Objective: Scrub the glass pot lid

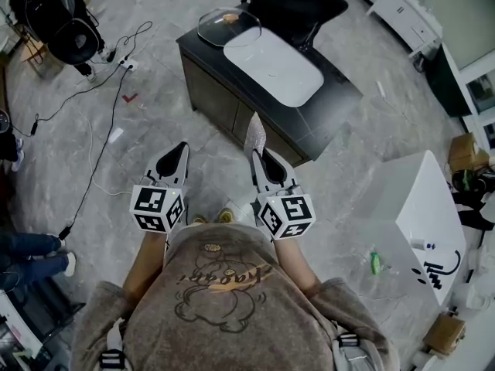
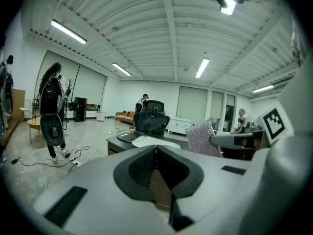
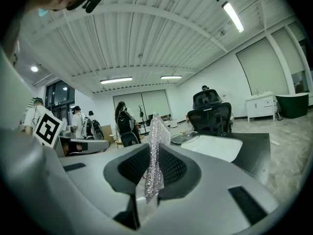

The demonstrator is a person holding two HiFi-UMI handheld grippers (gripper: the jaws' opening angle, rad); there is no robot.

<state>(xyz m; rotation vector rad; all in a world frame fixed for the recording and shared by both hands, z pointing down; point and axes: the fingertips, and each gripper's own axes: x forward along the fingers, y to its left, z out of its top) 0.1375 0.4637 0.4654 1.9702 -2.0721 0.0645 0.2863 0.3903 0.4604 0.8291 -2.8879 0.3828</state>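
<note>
While the person stands short of the table, grippers: two, side by side in the lower middle of the head view
Left gripper (image 1: pixel 180 148) (image 2: pixel 156 149): jaws pressed together with nothing between them
Right gripper (image 1: pixel 261 156) (image 3: pixel 155 150): jaws clamped on the scrub pad
Scrub pad (image 1: pixel 254 134) (image 3: pixel 155 153) (image 2: pixel 201 138): one, silvery and glittering, standing upright out of the right jaws
Glass pot lid (image 1: pixel 228 26) (image 2: pixel 128 136) (image 3: pixel 183 138): one, lying flat at the far left corner of the table, upper middle of the head view, well apart from both grippers
White mat (image 1: pixel 274 66): one, rounded, just beside the lid and partly under its rim
Dark table (image 1: pixel 325 122): one, low, set at a slant in the upper middle of the head view
Office chair (image 1: pixel 298 2): one, black, behind the table at the top edge
White table (image 1: pixel 425 199): one, at the right edge, with a green bottle (image 1: pixel 375 263) on the floor near it
Floor (image 1: pixel 155 114): grey, marbled, with cables (image 1: pixel 108 130) trailing across the left half
Room: large and open, white ribbed ceiling with strip lights (image 2: pixel 202 68), other people standing far back
</note>
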